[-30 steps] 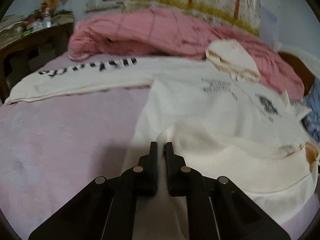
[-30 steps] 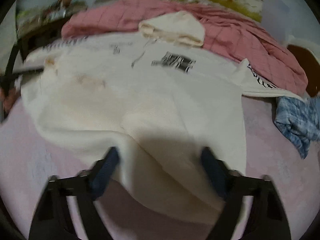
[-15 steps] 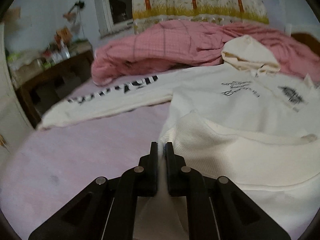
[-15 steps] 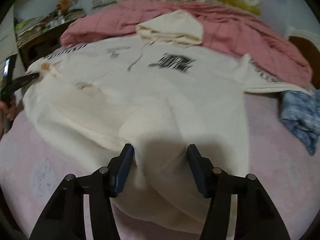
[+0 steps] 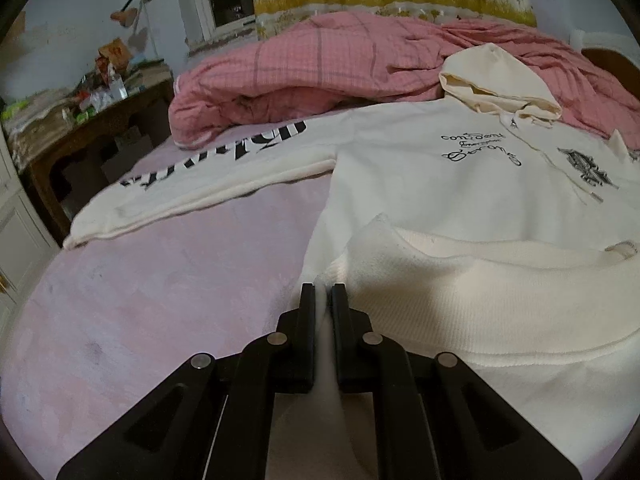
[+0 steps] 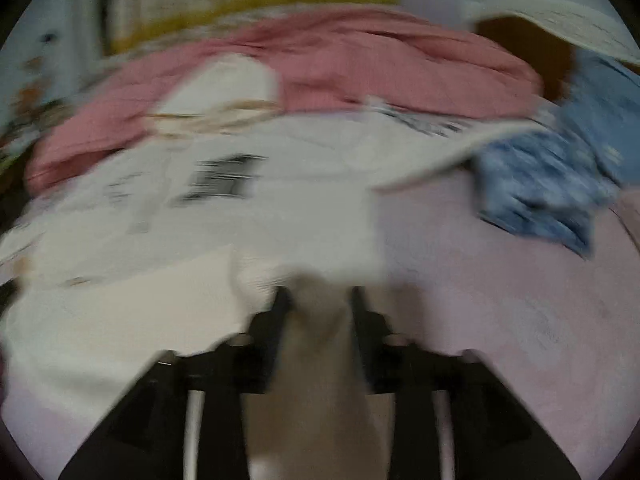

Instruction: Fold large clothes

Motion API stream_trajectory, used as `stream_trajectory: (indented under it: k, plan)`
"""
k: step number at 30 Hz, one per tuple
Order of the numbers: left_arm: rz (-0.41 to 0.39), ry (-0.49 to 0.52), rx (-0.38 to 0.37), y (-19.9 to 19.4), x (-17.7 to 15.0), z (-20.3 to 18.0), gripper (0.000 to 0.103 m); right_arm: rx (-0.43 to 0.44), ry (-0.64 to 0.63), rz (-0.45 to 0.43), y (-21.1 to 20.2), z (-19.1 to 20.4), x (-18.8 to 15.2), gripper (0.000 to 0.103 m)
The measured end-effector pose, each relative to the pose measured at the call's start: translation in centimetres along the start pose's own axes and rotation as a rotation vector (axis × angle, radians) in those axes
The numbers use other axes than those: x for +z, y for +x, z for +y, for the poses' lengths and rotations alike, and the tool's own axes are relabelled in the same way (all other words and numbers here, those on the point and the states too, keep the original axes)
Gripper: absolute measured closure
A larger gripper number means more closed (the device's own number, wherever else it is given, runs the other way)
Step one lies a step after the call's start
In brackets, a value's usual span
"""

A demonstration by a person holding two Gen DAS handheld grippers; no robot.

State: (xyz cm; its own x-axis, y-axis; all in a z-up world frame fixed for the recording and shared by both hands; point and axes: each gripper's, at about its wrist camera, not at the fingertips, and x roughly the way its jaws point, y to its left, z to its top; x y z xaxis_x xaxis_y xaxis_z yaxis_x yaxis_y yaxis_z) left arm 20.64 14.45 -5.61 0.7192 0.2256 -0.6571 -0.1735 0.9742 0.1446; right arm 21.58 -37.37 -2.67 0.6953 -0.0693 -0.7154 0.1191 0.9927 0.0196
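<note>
A cream hoodie [image 5: 440,176] with black prints lies face up on the pink bed sheet [image 5: 160,300], its hood toward the pink quilt. One sleeve [image 5: 208,184] with black lettering stretches out to the left. My left gripper [image 5: 323,294] is shut on the hoodie's ribbed hem [image 5: 460,292], which is lifted and folded up over the body. In the blurred right wrist view, my right gripper [image 6: 320,296] is shut on the hem at the hoodie's [image 6: 240,200] right corner.
A pink checked quilt [image 5: 340,60] is heaped along the far side of the bed. A blue patterned cloth [image 6: 552,184] lies at the right. A cluttered wooden side table [image 5: 80,120] stands at the left, beside the bed.
My right gripper closed from wide open onto the hem and is moving, so its view is blurred. My left gripper, still shut on the hem, has carried it forward over the hoodie.
</note>
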Motion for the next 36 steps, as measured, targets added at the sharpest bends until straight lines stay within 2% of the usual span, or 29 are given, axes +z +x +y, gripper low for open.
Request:
stream_trajectory:
  k: [1,2,5,6,7,8,9,10,11,13,14,16,17,18,19,20,21,22,23,25,27,28,30,32,33,35,36]
  plan:
    - [-0.004,-0.012,-0.014,-0.1,0.0,0.2,0.094,-0.067,0.009,0.002,0.7,-0.9,-0.4,0.062]
    - [-0.009,-0.02,-0.024,-0.2,0.0,0.3,0.094,-0.086,0.008,0.008,0.9,-1.5,-0.5,0.062]
    - [-0.05,-0.042,-0.051,-0.9,0.2,0.7,0.088,-0.055,0.084,-0.028,-0.1,-4.6,-0.7,0.062]
    - [-0.069,-0.046,-0.053,-1.3,0.2,0.8,0.08,-0.041,0.092,-0.042,-0.6,-5.0,-0.8,0.062]
    - [-0.096,-0.05,-0.041,-1.9,0.3,0.8,0.057,-0.004,0.085,-0.061,-1.2,-5.2,-0.8,0.058]
    - [-0.117,-0.055,-0.036,-2.3,0.3,0.8,0.041,0.028,0.069,-0.063,-1.5,-5.2,-0.9,0.046]
    - [-0.134,-0.06,-0.038,-2.7,0.3,1.0,0.017,0.067,0.042,-0.053,-1.8,-4.9,-1.0,0.039]
    - [-0.148,-0.065,-0.045,-3.0,0.2,1.1,0.015,0.092,0.016,-0.037,-2.0,-4.5,-1.2,0.033]
    - [-0.146,-0.07,-0.065,-3.1,0.2,1.3,0.015,0.101,0.007,-0.026,-2.0,-4.1,-1.5,0.033]
    - [-0.079,-0.089,-0.147,-2.6,-0.2,1.7,0.015,0.13,0.014,0.038,-1.5,-3.8,-2.4,0.035]
    - [-0.044,-0.102,-0.18,-2.4,-0.5,1.9,0.015,0.158,0.025,0.081,-0.8,-3.6,-2.9,0.056]
    - [0.031,-0.137,-0.211,-1.8,-1.3,2.5,0.018,0.155,0.017,0.121,-0.2,-3.4,-3.4,0.088]
    - [0.053,-0.148,-0.215,-1.7,-1.7,2.7,0.023,0.108,0.011,0.075,-1.0,-3.2,-3.5,0.093]
    - [0.057,-0.159,-0.224,-1.6,-1.9,3.0,0.05,0.094,0.017,0.041,-1.8,-3.1,-3.8,0.094]
    - [0.065,-0.168,-0.244,-1.6,-1.8,3.3,0.073,0.088,0.051,-0.027,-3.3,-3.4,-3.8,0.096]
    - [0.07,-0.162,-0.256,-1.6,-1.7,3.5,0.08,0.066,0.074,-0.065,-4.3,-3.5,-3.9,0.097]
    - [0.065,-0.153,-0.26,-1.7,-1.6,3.7,0.087,0.0,0.084,-0.104,-5.5,-3.5,-4.3,0.097]
    - [0.058,-0.164,-0.27,-1.7,-1.5,4.0,0.09,-0.041,0.087,-0.11,-5.8,-3.5,-4.6,0.098]
    - [0.061,-0.177,-0.271,-1.6,-1.6,4.2,0.092,-0.1,0.089,-0.076,-5.2,-3.6,-5.3,0.103]
    - [0.074,-0.151,-0.232,-1.3,-1.8,3.6,0.093,-0.235,0.093,-0.021,-3.9,-4.6,-6.2,0.103]
    - [0.075,-0.114,-0.174,-1.2,-1.9,2.8,0.092,-0.093,0.183,0.02,-3.4,-7.0,-6.7,0.103]
    - [0.068,-0.096,-0.147,-1.4,-1.9,2.4,0.092,-0.04,0.232,0.001,-4.0,-8.1,-7.0,0.103]
    - [0.042,-0.075,-0.128,-1.8,-2.1,2.2,0.089,-0.021,0.25,-0.058,-5.2,-8.7,-7.4,0.103]
    - [0.007,-0.081,-0.129,-2.4,-2.1,2.5,0.081,0.026,0.222,-0.078,-5.7,-8.5,-7.5,0.103]
    - [-0.023,-0.091,-0.125,-2.9,-2.1,2.8,0.077,0.021,0.199,-0.092,-5.9,-7.9,-7.5,0.103]
    - [-0.102,-0.078,-0.032,-4.0,-1.5,2.7,0.06,-0.011,0.12,-0.122,-6.6,-6.2,-7.4,0.1]
    - [-0.168,-0.049,0.051,-4.8,-1.4,2.2,0.041,-0.017,0.102,-0.137,-7.0,-5.8,-7.4,0.097]
